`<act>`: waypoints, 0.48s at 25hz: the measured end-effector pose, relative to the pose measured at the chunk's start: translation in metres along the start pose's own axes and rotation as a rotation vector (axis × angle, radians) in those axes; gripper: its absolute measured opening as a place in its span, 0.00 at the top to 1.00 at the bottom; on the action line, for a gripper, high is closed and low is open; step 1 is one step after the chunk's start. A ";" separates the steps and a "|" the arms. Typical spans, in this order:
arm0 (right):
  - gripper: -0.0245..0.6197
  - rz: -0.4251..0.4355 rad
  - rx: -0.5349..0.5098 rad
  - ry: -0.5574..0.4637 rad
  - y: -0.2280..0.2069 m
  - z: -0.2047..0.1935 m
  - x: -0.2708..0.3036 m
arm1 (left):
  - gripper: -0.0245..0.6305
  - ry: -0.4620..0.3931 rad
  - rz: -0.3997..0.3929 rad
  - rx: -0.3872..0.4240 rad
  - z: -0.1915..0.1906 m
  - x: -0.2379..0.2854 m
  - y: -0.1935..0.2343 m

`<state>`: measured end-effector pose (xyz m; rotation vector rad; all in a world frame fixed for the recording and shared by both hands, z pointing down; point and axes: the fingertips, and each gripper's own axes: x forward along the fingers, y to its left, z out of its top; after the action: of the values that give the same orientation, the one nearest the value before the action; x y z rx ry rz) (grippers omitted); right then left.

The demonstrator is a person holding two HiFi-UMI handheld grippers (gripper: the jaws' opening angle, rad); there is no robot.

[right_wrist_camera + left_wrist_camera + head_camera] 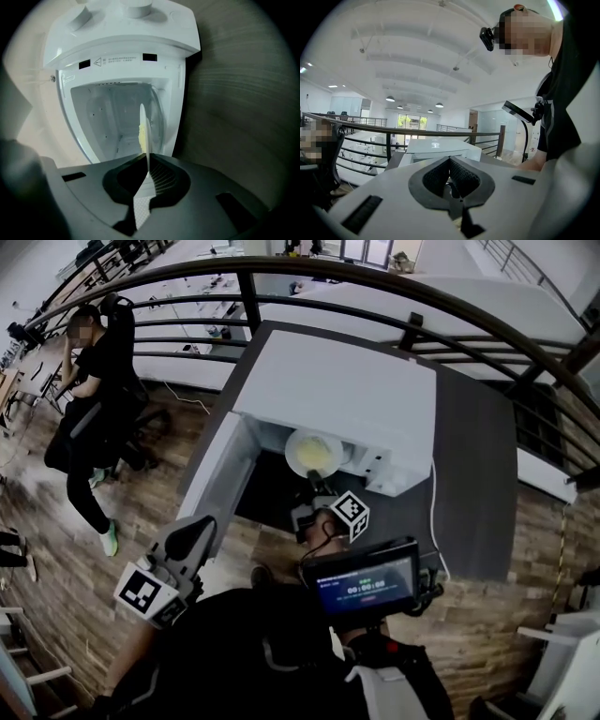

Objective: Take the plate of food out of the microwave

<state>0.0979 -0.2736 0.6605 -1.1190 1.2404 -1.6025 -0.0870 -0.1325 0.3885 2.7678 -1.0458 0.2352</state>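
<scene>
A white microwave (pixel 347 390) stands on a dark table (pixel 478 456) with its door (pixel 220 474) swung open to the left. At the mouth of its cavity sits a white plate (pixel 314 451) with yellow food on it. My right gripper (pixel 316 481) is shut on the plate's near rim. In the right gripper view the plate (pixel 143 124) shows edge-on between the jaws of the right gripper (pixel 147 161), with the yellow food (pixel 140 136) on one side and the microwave (pixel 122 42) behind. My left gripper (pixel 202 526) hangs low and left, away from the microwave, shut and empty (pixel 450 161).
A person in black (pixel 94 381) sits on a chair at the far left on the wood floor. A curved dark railing (pixel 281 277) runs behind the table. A white cable (pixel 433 512) trails down the table's right side. A small screen (pixel 366 582) sits close to my chest.
</scene>
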 end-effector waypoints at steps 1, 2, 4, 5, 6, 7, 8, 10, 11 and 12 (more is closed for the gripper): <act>0.94 0.003 0.000 0.017 0.003 -0.005 -0.004 | 0.96 -0.003 -0.005 -0.003 0.000 0.000 -0.002; 0.94 0.004 -0.001 0.033 0.005 -0.010 -0.009 | 0.96 -0.007 -0.011 -0.005 0.000 0.001 -0.004; 0.94 0.000 -0.006 0.059 0.009 -0.018 -0.020 | 0.96 -0.016 -0.024 -0.011 0.001 0.002 -0.008; 0.94 0.001 -0.007 0.069 0.012 -0.021 -0.026 | 0.96 -0.021 -0.032 -0.013 0.001 0.003 -0.009; 0.94 0.005 -0.008 0.078 0.014 -0.023 -0.032 | 0.96 -0.026 -0.039 -0.016 0.001 0.004 -0.011; 0.94 0.010 -0.011 0.087 0.017 -0.026 -0.039 | 0.96 -0.031 -0.046 -0.020 0.001 0.005 -0.012; 0.94 0.015 -0.015 0.096 0.022 -0.028 -0.045 | 0.96 -0.036 -0.054 -0.024 0.001 0.006 -0.014; 0.94 0.019 -0.027 0.112 0.031 -0.030 -0.059 | 0.96 -0.047 -0.069 -0.032 0.002 0.009 -0.017; 0.94 0.021 -0.032 0.119 0.036 -0.031 -0.066 | 0.96 -0.052 -0.076 -0.036 0.003 0.011 -0.018; 0.94 0.025 -0.037 0.126 0.043 -0.032 -0.073 | 0.96 -0.056 -0.081 -0.041 0.003 0.012 -0.018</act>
<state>0.0915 -0.2048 0.6026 -1.0346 1.3660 -1.6590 -0.0658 -0.1272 0.3858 2.7871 -0.9373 0.1247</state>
